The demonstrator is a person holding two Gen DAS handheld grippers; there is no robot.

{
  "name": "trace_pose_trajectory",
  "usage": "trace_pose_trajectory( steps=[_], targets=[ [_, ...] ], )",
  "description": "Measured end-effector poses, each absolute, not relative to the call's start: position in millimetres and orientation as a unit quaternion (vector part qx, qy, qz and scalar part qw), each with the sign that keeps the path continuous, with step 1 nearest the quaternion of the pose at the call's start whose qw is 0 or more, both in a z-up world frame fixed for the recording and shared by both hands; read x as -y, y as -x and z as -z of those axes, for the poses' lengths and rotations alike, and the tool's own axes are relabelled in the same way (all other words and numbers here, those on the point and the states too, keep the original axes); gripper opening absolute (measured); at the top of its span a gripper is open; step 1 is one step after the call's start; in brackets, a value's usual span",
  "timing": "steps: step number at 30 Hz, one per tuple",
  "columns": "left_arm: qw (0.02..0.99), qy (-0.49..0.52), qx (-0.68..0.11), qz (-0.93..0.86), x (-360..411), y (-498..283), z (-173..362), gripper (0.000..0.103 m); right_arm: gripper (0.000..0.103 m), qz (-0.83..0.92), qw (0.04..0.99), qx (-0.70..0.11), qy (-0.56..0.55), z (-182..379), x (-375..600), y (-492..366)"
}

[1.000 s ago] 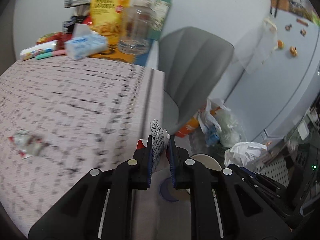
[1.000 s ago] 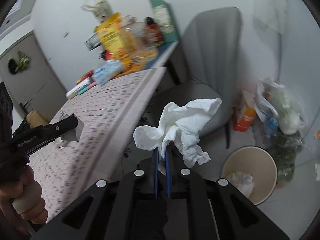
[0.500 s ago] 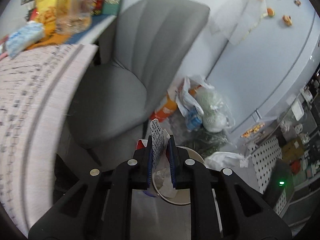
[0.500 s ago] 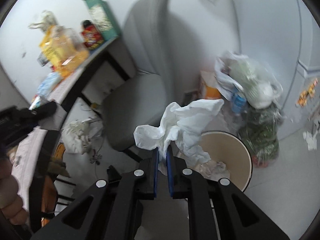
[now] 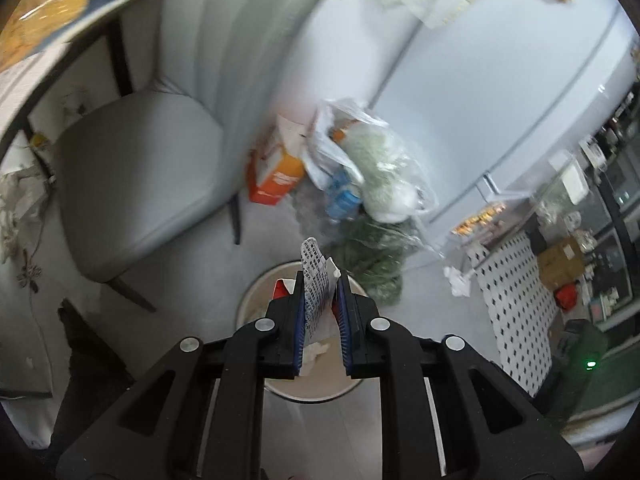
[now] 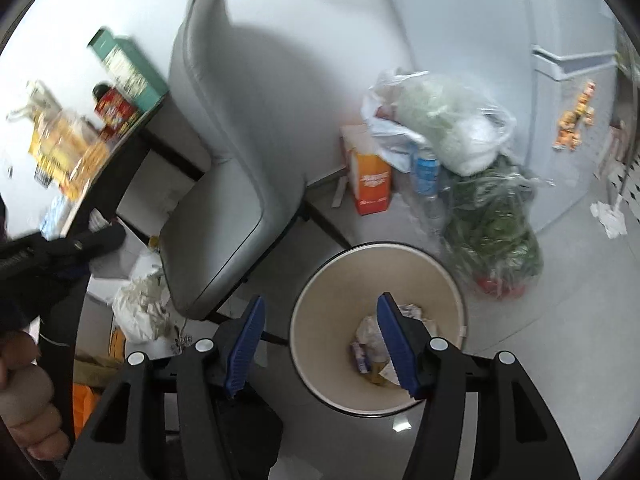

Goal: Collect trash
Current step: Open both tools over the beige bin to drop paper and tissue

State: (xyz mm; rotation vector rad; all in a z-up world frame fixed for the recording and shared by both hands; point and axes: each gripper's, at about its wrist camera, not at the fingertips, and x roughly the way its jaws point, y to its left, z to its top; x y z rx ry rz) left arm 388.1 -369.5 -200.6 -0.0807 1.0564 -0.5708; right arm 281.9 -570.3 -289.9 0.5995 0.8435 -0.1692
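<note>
Your right gripper (image 6: 320,344) has just been opening — its blue pads stand spread with nothing between them, and the crumpled white tissue it pinched half a second ago is gone from the jaws. It hangs right over the round bin (image 6: 308,340), where scraps lie on the bottom; the tissue has most likely dropped in among them, though you cannot pick it out for certain. That piece counts as delivered.

Your left gripper (image 5: 319,308) is pressed together on the printed wrapper (image 5: 316,280), which sticks up between the pads, with a bit of red showing beside it. A second ago it was over the patterned table; now the bin's rim (image 5: 256,292) sits directly below it — so the wrapper is in position, not yet released. Spreading those jaws looks like your next move.
</note>
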Motion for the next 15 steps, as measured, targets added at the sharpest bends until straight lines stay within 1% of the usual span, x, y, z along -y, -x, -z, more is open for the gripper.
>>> trace_pose_trajectory(
  steps=[2,4,6,8,9,12,15],
  targets=[
    [0.814,0.037,-0.505,0.286,380.7,-386.3,206.5,0.017,0.062,0.095,0.865,-0.393,-0.297,284.7,580.2,-268.4],
    [0.797,0.049,-0.520,0.301,387.7,-387.4,212.6,0.026,0.064,0.108,0.864,-0.388,-0.302,280.1,588.2,-256.4],
    [0.794,0.065,-0.523,0.305,385.4,-387.6,210.0,0.060,0.064,0.117,0.864,-0.386,-0.302,273.9,592.9,-245.5],
    [0.805,0.069,-0.509,0.297,377.9,-385.4,200.9,0.070,0.064,0.120,0.865,-0.385,-0.300,268.3,594.7,-239.2],
    [0.806,0.071,-0.507,0.298,376.0,-384.6,197.9,0.074,0.064,0.120,0.865,-0.384,-0.300,265.9,595.6,-237.2],
    [0.810,0.070,-0.498,0.301,358.4,-379.7,179.8,0.080,0.065,0.111,0.870,-0.378,-0.298,254.1,588.2,-233.4],
    [0.834,0.059,-0.470,0.282,330.5,-371.3,154.2,0.086,0.066,0.088,0.873,-0.376,-0.298,241.9,572.5,-237.3]
  ],
)
